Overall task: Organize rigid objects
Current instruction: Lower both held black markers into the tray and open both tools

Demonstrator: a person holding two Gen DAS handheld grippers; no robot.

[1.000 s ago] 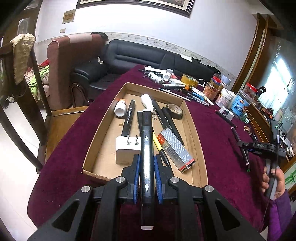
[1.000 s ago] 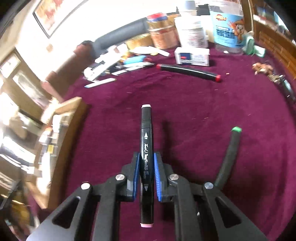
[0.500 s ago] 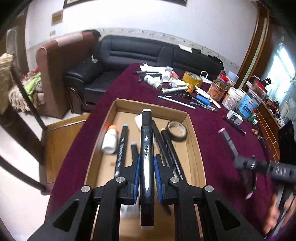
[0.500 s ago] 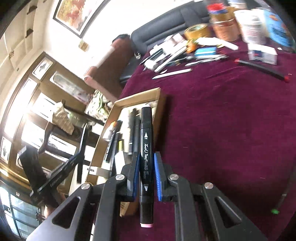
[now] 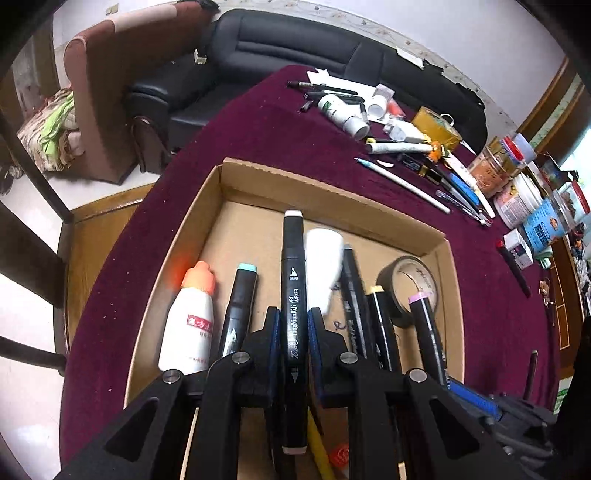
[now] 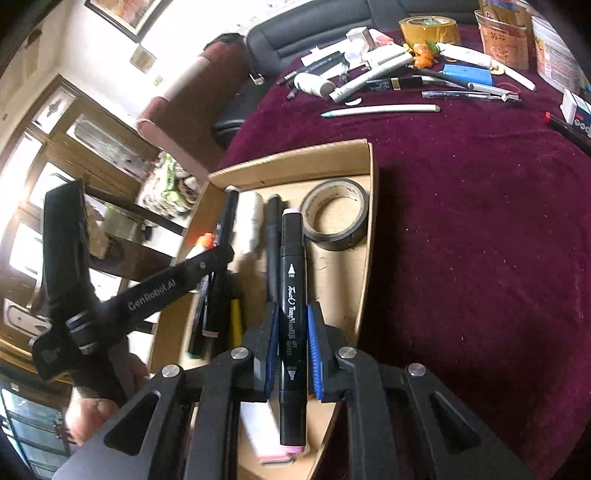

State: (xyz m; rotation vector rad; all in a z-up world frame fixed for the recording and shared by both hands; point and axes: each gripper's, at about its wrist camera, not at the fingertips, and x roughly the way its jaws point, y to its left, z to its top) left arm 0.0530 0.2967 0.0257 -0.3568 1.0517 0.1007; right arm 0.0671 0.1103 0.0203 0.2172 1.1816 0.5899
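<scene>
My left hand-held gripper (image 5: pixel 292 330) pointed steeply down over the cardboard box (image 5: pixel 332 192), its blue pads clamped tight on the middle of a black art marker with a white cap (image 5: pixel 293 295), which ran straight out along the fingers above the things in the box. My right hand-held gripper (image 6: pixel 291 334) was tilted down as well, shut on a second black marker with a pink cap (image 6: pixel 291 280), and that marker hung over the right part of the box, near its right wall. In the right wrist view the left tool crossed the frame at a slant above the box's left part, and my hand (image 6: pixel 99 406) gripped its handle low at the left edge. Under the left marker lay a white bottle with an orange cap (image 5: pixel 190 325) by the left wall, a black marker with a teal cap (image 5: pixel 240 306) just beside it, a blurred white tube (image 5: pixel 323 262), and more dark markers side by side. A roll of dark tape (image 6: pixel 334 214) lay flat in the far right corner of the box. The box sat on the bench (image 6: pixel 480 240), which was covered in dark red cloth. Farther back on the cloth lay a scatter of pens, tubes and a yellow tape roll (image 6: pixel 430 27), well apart from the box.
</scene>
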